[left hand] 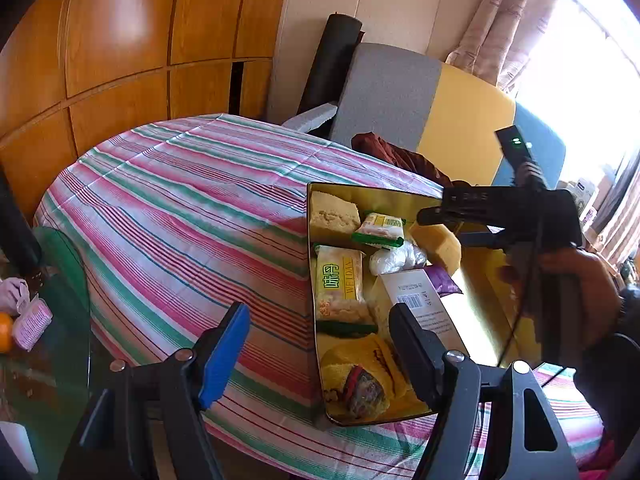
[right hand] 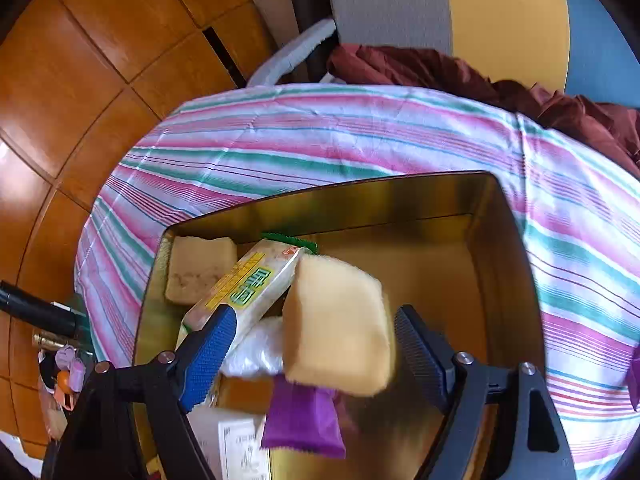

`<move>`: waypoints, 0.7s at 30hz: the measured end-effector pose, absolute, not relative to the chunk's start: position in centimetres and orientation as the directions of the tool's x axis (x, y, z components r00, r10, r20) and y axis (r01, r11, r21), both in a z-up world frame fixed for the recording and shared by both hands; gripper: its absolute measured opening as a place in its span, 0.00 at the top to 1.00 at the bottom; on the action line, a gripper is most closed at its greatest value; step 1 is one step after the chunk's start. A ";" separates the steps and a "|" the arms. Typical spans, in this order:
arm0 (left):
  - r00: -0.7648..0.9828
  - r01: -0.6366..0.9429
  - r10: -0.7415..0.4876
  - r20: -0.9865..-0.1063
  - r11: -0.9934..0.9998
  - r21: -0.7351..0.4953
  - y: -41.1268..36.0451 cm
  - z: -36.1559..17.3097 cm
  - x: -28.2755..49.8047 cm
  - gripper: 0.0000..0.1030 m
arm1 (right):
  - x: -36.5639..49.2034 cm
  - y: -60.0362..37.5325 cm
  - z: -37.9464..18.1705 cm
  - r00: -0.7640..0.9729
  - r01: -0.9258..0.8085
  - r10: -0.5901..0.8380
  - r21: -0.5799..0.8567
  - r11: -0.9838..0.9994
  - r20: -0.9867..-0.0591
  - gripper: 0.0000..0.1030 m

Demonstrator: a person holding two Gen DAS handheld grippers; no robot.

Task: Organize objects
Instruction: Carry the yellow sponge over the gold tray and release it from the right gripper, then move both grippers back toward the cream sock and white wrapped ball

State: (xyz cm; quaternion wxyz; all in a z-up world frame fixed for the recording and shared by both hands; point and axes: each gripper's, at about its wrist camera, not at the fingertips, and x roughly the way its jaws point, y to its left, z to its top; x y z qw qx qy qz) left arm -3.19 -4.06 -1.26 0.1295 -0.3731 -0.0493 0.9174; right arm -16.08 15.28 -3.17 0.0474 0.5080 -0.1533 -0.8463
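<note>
Between your right gripper's (right hand: 316,344) fingers sits a pale yellow sponge block (right hand: 338,326), squarish, soft-edged, tilted with one corner toward you. It hangs over the middle of the gold tin (right hand: 508,240), just ahead of the fingertips. The jaws stand wide; neither the blue pad (right hand: 208,354) nor the black ribbed pad (right hand: 420,354) presses on the sponge, and a gap shows on each side, so it is let go. Whether it already rests on the things below, you cannot tell.

To the left of that sponge, beyond the blue pad, lie a long yellow-and-white snack packet (right hand: 244,292), a second sponge (right hand: 200,274) in the tin's far left corner, and a clear crumpled bag (right hand: 260,350). Nearest you, under the sponge, a purple sachet (right hand: 300,424) lies beside a white box (right hand: 240,448).

Your left gripper (left hand: 320,344) hovers at the tin's near left wall, jaws apart and empty, over the striped cloth (left hand: 180,208).
</note>
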 end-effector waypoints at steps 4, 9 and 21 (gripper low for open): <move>-0.694 -0.208 0.270 -0.667 -0.963 -0.174 -3.7 -0.9 -2.9 0.26 | -13.7 15.1 -1.4 -0.516 -0.054 -0.217 0.285 -0.957 -0.828 0.20; -0.701 -0.223 0.265 -0.662 -0.963 -0.150 -3.1 -0.4 -2.2 0.26 | -10.2 15.0 0.5 -0.561 -0.027 -0.195 0.254 -0.967 -0.805 0.20; -0.714 -0.305 0.304 -0.631 -0.946 -0.111 -0.8 1.6 -0.3 0.25 | -1.0 21.8 2.3 -0.625 -0.135 -0.028 0.144 -0.980 -0.780 0.20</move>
